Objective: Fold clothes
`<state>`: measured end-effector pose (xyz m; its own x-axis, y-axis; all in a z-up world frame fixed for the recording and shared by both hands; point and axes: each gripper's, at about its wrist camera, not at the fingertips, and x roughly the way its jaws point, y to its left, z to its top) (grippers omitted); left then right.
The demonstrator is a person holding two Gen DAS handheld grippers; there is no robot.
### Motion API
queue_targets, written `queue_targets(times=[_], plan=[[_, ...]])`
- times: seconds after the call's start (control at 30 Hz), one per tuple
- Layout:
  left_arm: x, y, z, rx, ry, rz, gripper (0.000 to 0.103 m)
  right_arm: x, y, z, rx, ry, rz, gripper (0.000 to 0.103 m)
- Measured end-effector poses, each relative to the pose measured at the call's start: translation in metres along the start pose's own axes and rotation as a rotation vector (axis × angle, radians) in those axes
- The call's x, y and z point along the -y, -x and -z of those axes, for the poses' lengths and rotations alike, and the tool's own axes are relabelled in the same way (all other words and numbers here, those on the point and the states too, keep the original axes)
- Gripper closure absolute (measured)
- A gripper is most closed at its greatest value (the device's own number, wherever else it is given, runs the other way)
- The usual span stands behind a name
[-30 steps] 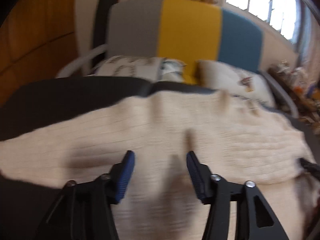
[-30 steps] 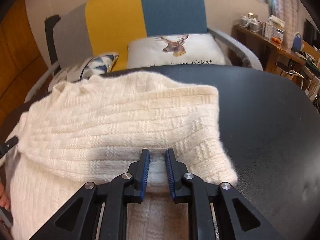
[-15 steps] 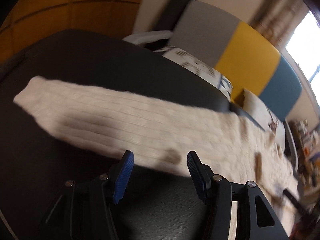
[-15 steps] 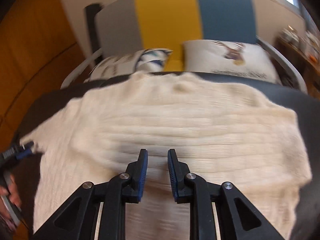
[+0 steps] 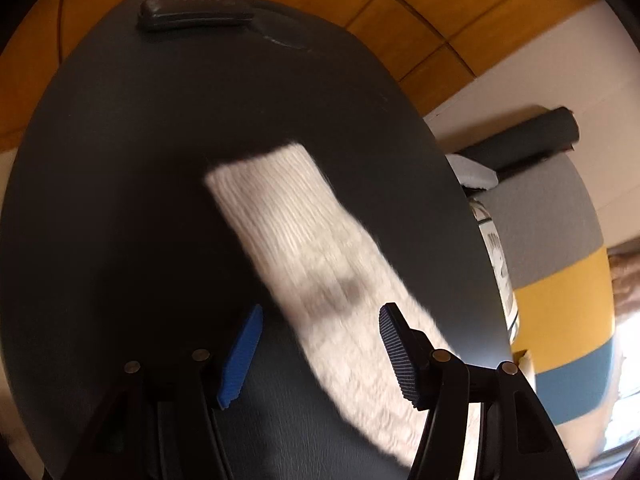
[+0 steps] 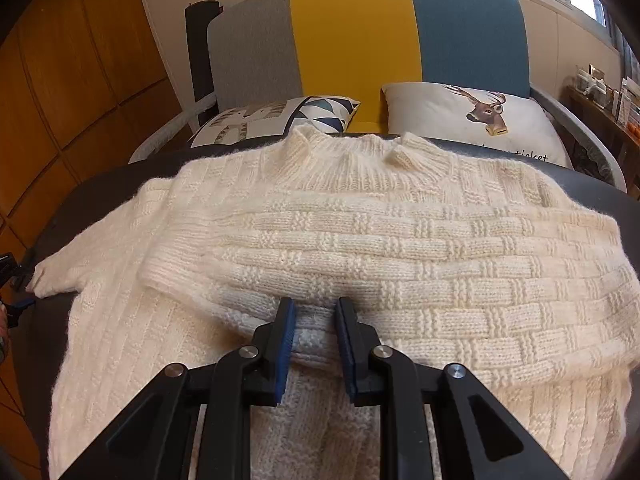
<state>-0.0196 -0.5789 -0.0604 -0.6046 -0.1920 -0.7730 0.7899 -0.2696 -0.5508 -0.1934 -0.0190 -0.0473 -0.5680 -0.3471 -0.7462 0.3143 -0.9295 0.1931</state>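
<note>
A cream knit sweater lies flat on the dark round table, collar toward the chair. Its right sleeve is folded across the chest. My right gripper is shut on the lower edge of that folded sleeve, with knit bunched between the blue pads. The left sleeve stretches out over the table, blurred. My left gripper hangs over it partway along; its jaws are opening and the pads stand clear of the knit on both sides. The left gripper's tips show at the right wrist view's left edge, by the cuff.
A chair with a grey, yellow and blue back stands right behind the table, holding a triangle-print cushion and a deer cushion. A dark flat object lies at the table's far rim. A cluttered shelf is at the right.
The left gripper swept from over the sweater's body out along the left sleeve toward its cuff, rolling as it went. The right gripper carried the folded sleeve leftward, then stopped.
</note>
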Motion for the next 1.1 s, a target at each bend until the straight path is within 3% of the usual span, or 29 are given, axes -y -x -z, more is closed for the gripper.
queue_targets(times=[0.3, 0.43, 0.5, 0.57, 0.77, 1.1], plan=[[-0.013, -0.005, -0.007, 0.020, 0.018, 0.075, 0.044, 0.001, 0.001, 0.000, 0.004, -0.007, -0.007, 0.083], [-0.010, -0.009, -0.006, 0.060, -0.066, -0.003, 0.065, 0.000, 0.001, 0.000, 0.005, -0.003, -0.003, 0.083], [-0.007, -0.012, -0.005, 0.081, -0.120, -0.059, 0.081, 0.000, 0.001, 0.000, 0.005, -0.001, -0.001, 0.083], [-0.007, -0.012, -0.006, 0.077, -0.153, -0.061, 0.095, -0.001, 0.001, 0.001, 0.006, 0.001, 0.002, 0.083], [-0.005, -0.001, -0.011, 0.064, -0.091, 0.039, 0.097, -0.001, 0.001, 0.001, 0.007, -0.002, -0.001, 0.083], [0.057, 0.035, -0.011, 0.084, -0.171, 0.242, 0.098, 0.001, 0.001, 0.002, 0.006, -0.009, -0.011, 0.082]])
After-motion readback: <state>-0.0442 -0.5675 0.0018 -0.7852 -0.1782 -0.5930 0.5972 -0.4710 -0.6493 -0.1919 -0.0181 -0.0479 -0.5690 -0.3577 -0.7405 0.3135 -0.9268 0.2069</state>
